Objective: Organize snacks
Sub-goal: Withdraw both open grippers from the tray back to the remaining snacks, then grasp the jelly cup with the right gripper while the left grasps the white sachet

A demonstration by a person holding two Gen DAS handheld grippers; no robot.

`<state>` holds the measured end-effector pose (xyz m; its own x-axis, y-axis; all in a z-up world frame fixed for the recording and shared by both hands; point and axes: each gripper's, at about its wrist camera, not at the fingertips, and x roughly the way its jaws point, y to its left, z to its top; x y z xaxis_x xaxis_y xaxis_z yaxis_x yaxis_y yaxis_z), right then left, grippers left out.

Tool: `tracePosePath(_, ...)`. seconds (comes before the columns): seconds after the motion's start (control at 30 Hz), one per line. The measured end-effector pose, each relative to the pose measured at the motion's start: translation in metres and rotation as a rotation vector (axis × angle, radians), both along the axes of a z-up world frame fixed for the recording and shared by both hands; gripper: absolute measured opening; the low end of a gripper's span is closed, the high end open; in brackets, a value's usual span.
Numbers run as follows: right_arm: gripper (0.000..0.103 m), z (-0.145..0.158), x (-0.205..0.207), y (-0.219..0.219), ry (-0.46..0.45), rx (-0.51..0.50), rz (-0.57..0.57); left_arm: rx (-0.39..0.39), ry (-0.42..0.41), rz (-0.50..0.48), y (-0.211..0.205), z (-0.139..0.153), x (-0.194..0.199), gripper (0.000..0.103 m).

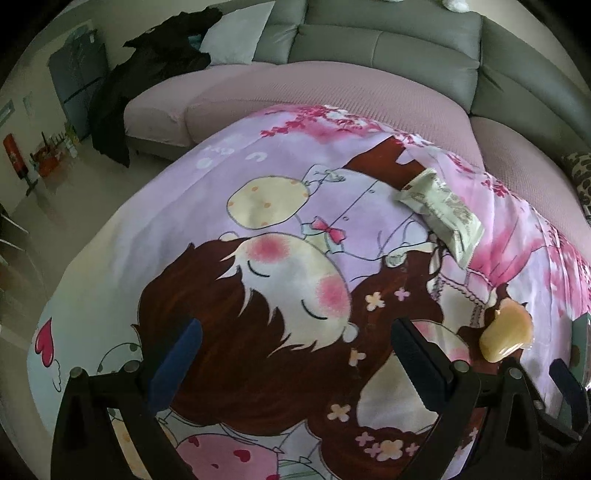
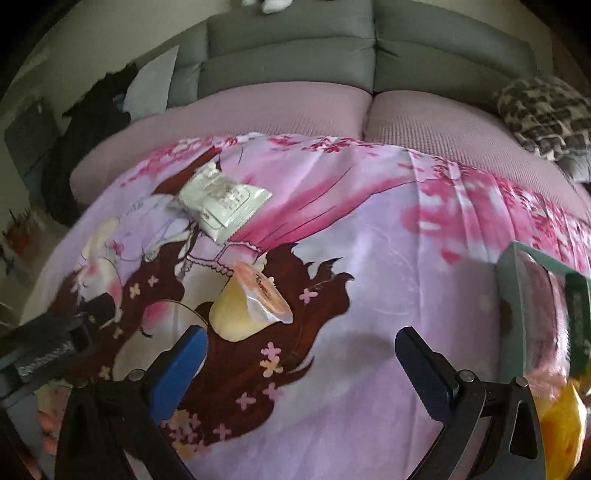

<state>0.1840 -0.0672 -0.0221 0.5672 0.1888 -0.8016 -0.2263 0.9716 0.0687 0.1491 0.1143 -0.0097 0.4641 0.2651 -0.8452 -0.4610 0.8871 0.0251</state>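
A pale green snack packet [image 1: 441, 208] lies on the cartoon-print cloth [image 1: 280, 229], far right of my left gripper [image 1: 295, 354], which is open and empty. A yellow jelly cup [image 1: 506, 334] lies on its side just right of the left gripper's right finger. In the right wrist view the packet [image 2: 221, 203] lies far left and the jelly cup [image 2: 251, 306] lies just beyond the left fingertip of my right gripper [image 2: 301, 354], which is open and empty. A green box [image 2: 543, 306] stands at the right edge.
The cloth [image 2: 369, 258] covers a table in front of a pink-covered sofa seat [image 2: 295, 107] with grey backrests. A patterned cushion [image 2: 546, 114] sits far right. Dark clothes [image 1: 147, 74] and a white pillow [image 1: 236, 33] lie far left. A yellow packet [image 2: 561, 417] shows at lower right.
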Motion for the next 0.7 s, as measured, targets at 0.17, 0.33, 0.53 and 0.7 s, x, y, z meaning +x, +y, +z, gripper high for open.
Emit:
tracePosePath(0.17, 0.098, -0.007, 0.010, 0.010, -0.002, -0.032, 0.025, -0.029, 0.010, -0.009, 0.002, -0.007, 0.002, 0.102)
tracePosePath(0.33, 0.089, -0.008, 0.014, 0.019, -0.016, -0.057, 0.055, -0.054, 0.012, -0.016, 0.004, -0.010, 0.004, 0.102)
tracePosePath(0.53, 0.071, -0.007, 0.016, 0.025, -0.032, -0.057, 0.081, -0.060, 0.016, -0.018, 0.003, -0.013, 0.005, 0.102)
tracePosePath(0.7, 0.054, -0.005, 0.017, 0.024, -0.032, -0.035, 0.091, -0.063, 0.016, -0.019, 0.003, -0.013, 0.005, 0.102)
